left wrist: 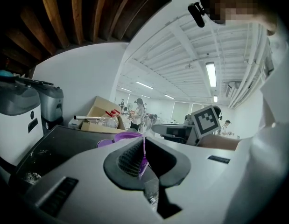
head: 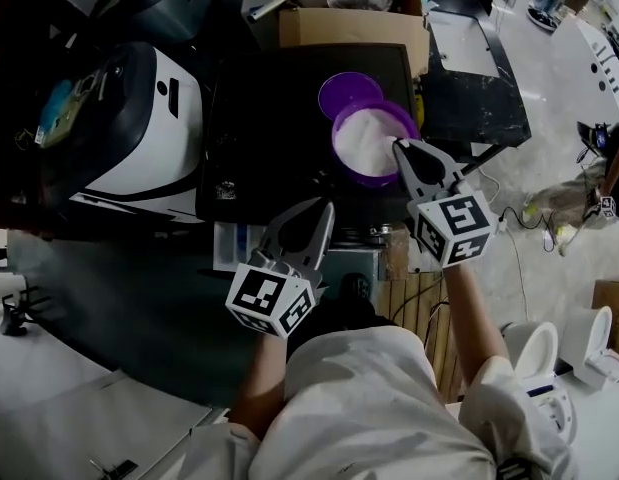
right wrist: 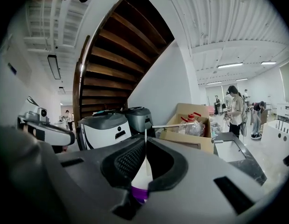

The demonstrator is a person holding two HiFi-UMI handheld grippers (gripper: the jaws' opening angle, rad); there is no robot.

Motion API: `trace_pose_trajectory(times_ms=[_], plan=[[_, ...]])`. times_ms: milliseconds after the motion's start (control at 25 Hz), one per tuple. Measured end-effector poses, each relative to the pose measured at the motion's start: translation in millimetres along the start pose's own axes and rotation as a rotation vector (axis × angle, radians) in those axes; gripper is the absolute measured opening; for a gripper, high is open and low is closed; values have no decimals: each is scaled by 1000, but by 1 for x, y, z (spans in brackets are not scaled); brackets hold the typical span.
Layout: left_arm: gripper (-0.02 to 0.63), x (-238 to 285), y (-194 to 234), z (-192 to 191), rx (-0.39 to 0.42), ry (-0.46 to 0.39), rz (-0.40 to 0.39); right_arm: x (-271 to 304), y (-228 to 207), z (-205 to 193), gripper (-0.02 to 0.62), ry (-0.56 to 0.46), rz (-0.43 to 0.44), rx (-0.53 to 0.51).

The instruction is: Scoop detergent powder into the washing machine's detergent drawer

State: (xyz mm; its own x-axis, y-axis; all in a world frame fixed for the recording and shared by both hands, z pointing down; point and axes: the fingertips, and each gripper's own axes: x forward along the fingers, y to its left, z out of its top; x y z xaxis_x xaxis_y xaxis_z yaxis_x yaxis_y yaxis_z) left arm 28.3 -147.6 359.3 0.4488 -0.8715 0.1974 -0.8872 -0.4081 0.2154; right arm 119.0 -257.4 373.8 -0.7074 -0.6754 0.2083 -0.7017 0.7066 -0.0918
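Your L tool (head: 325,208) is clamped on a thin purple scoop (left wrist: 143,161), near the bowl (head: 345,166) of powder (head: 367,133). R tool (head: 398,148) pinches its rim. Lid (head: 347,92) touches bowl, both on washer top (head: 269,118).

Head view steeply down from above; both gripper views low, near-level along jaws, purple tub (head: 341,160) close, shared by all.

The black machine top (head: 259,138) lies open left of the purple tub (head: 361,176) and lid (head: 349,93). A cardboard box (head: 354,28) walls the far side; a white appliance (head: 154,133) crowds the left.
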Motion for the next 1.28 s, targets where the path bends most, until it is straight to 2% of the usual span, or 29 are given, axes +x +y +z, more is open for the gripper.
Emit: trace_pose_trajectory(times_ms=[840,1280], plan=[[26,21,18,-1,-31,-2,-69,49,-28,-26,17,174,-104,-35],[26,23,30,0,-37,6,-94,59,-25,-33,17,268,-146,-138]])
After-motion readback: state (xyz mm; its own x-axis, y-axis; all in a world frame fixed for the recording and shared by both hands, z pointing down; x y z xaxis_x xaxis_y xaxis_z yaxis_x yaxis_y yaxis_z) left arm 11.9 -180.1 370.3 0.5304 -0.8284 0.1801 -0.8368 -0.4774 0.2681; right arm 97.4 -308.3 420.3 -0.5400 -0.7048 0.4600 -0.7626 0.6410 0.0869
